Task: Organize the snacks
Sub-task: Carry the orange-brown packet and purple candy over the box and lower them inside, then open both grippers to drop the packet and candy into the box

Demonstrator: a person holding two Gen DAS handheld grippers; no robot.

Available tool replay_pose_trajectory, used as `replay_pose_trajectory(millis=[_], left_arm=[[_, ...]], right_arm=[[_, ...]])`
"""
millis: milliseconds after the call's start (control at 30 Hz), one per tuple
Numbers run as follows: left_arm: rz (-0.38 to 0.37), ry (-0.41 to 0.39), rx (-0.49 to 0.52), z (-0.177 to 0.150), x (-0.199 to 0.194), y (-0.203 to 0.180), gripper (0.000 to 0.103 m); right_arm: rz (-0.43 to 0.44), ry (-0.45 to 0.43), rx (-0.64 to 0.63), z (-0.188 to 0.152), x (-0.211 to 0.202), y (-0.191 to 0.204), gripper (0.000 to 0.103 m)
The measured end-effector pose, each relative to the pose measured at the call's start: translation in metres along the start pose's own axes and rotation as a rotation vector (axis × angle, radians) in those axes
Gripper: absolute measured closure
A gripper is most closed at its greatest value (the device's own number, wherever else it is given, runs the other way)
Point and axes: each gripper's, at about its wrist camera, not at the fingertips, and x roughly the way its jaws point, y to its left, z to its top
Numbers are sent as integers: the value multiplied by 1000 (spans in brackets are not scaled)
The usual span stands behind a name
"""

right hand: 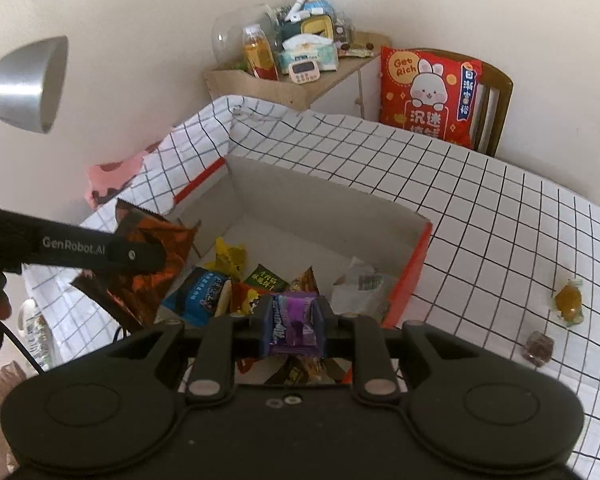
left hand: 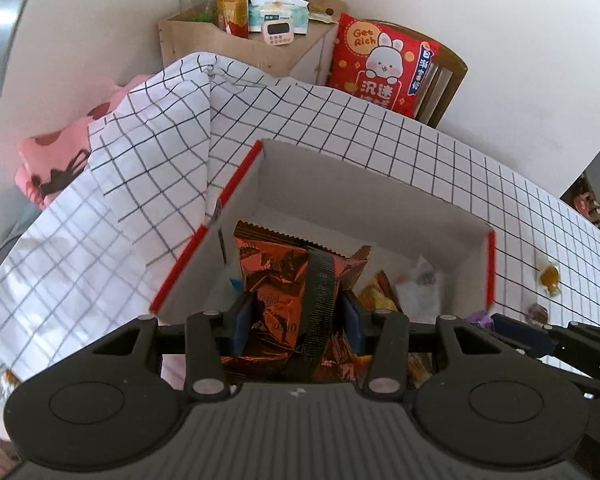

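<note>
My left gripper [left hand: 296, 320] is shut on a copper-brown foil snack bag [left hand: 272, 276] and holds it over the near left part of an open cardboard box [left hand: 364, 196] with red edges. The same bag [right hand: 140, 256] and left gripper [right hand: 140, 256] show in the right wrist view at the box's left rim. My right gripper [right hand: 294, 320] is shut on a small purple snack packet [right hand: 292, 324] above the box's [right hand: 324, 208] near edge. Several snack packets [right hand: 220, 288] lie inside the box.
A yellow wrapped candy [right hand: 568, 302] and a small dark candy [right hand: 538, 348] lie on the checked tablecloth [right hand: 500, 220] right of the box. A silver lamp [right hand: 24, 84] stands at left. A wooden shelf [right hand: 300, 88] with bottles and a chair with a red cushion [right hand: 428, 92] stand behind.
</note>
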Motion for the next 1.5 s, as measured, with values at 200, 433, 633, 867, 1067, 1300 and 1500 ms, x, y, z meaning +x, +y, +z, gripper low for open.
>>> replay_pose_trajectory(millis=[200, 433, 633, 867, 1067, 1300, 1500], left_arm=[[18, 13, 22, 10, 32, 0, 57], [17, 40, 77, 10, 60, -10, 57], [40, 88, 107, 6, 81, -18, 57], [51, 137, 110, 2, 94, -18, 57], [36, 140, 95, -1, 91, -17, 55], [9, 107, 87, -3, 74, -15, 49], [-16, 64, 99, -5, 54, -17, 48]], right_arm=[[-55, 38, -11, 5, 34, 0, 83], [-99, 85, -31, 3, 61, -1, 83], [-116, 116, -46, -1, 73, -3, 82], [-107, 135, -43, -3, 77, -5, 77], [-90, 138, -21, -6, 72, -7, 74], [-65, 118, -7, -6, 58, -7, 67], [-45, 89, 8, -4, 42, -6, 61]])
